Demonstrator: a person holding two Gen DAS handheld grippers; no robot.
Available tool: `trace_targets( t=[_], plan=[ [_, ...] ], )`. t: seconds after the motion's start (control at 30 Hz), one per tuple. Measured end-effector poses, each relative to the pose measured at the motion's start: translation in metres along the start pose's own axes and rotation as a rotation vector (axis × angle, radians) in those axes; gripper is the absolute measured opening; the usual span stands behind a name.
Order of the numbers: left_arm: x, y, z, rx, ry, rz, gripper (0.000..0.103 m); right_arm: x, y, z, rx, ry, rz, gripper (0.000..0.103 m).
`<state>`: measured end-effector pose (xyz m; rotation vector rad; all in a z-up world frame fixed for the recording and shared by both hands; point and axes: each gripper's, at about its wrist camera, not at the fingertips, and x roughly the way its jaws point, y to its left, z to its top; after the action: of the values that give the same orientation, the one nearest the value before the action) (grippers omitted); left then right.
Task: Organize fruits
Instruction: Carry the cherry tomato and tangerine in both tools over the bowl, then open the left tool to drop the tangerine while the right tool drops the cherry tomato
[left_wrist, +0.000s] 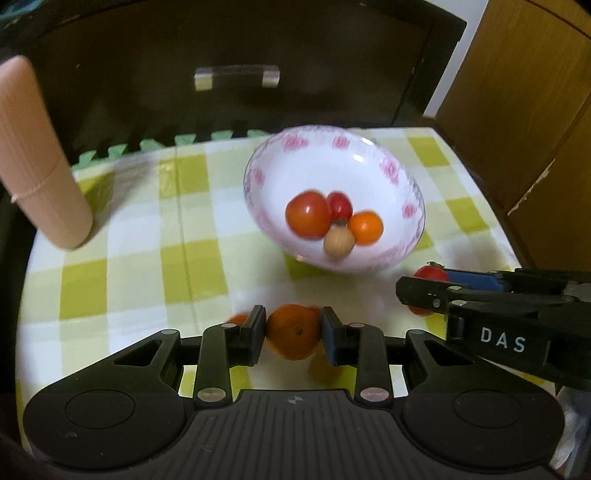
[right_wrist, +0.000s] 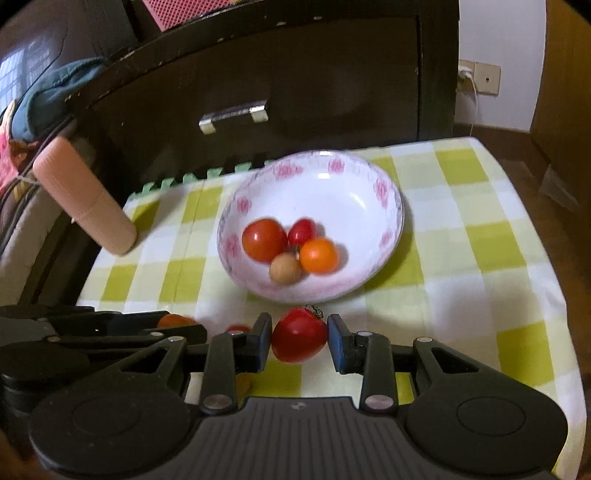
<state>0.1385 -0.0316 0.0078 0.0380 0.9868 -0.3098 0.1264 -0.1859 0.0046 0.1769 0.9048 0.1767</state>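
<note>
An orange mandarin (left_wrist: 293, 336) is being held between the two fingers of the left claw (left_wrist: 293, 336), both pads pressed against its sides, just above the checked green-and-white cloth covering the surface (left_wrist: 147, 236). The same fruit is being glimpsed only as an orange sliver (right_wrist: 177, 319) in the right wrist view, behind the dark body of the left claw there. Two small orange-red pieces (left_wrist: 237, 318) are being partly hidden behind the left claw's fingers; what they are cannot be told.

A red tomato (right_wrist: 300, 335) with a green stem is being framed by the right claw (right_wrist: 300, 338). The left pad is being pressed to it, while a thin gap is being shown at the blue right pad (right_wrist: 337, 341), so whether the grip is closed on it cannot be told. In the left wrist view this tomato (left_wrist: 430, 274) is being seen at the tip of the right claw (left_wrist: 424, 291), near the front of the bowl.

A white bowl with a pink flower rim (right_wrist: 388, 192) is being seen on the cloth just beyond both claws. Inside it, a large red tomato (right_wrist: 264, 239), a small red tomato (right_wrist: 303, 230), a small orange fruit (right_wrist: 319, 255) and a tan round fruit (right_wrist: 285, 268) are being kept clustered together, touching. The bowl is being blurred in the left wrist view.

A pink ribbed cylinder (right_wrist: 85, 199) is being seen leaning at the far left edge of the surface, well apart from the bowl. A dark cabinet with a metal handle (right_wrist: 233, 115) is being seen behind.
</note>
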Motion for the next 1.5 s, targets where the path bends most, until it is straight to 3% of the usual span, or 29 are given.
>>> trace_targets(
  t=[0.77,1.17,1.5],
  plan=[
    [0.049,-0.006,0.082,0.033,-0.05,0.017,0.039,0.049,-0.03,0.064,0.046,-0.04,-0.042,0.032],
    [0.072,-0.002,0.088,0.04,-0.034,0.046,0.039,0.072,-0.032,0.071,0.051,-0.033,-0.052,0.032],
    [0.07,0.001,0.087,0.033,-0.033,0.052,0.045,0.074,-0.032,0.07,0.056,-0.036,-0.061,0.032]
  ],
)
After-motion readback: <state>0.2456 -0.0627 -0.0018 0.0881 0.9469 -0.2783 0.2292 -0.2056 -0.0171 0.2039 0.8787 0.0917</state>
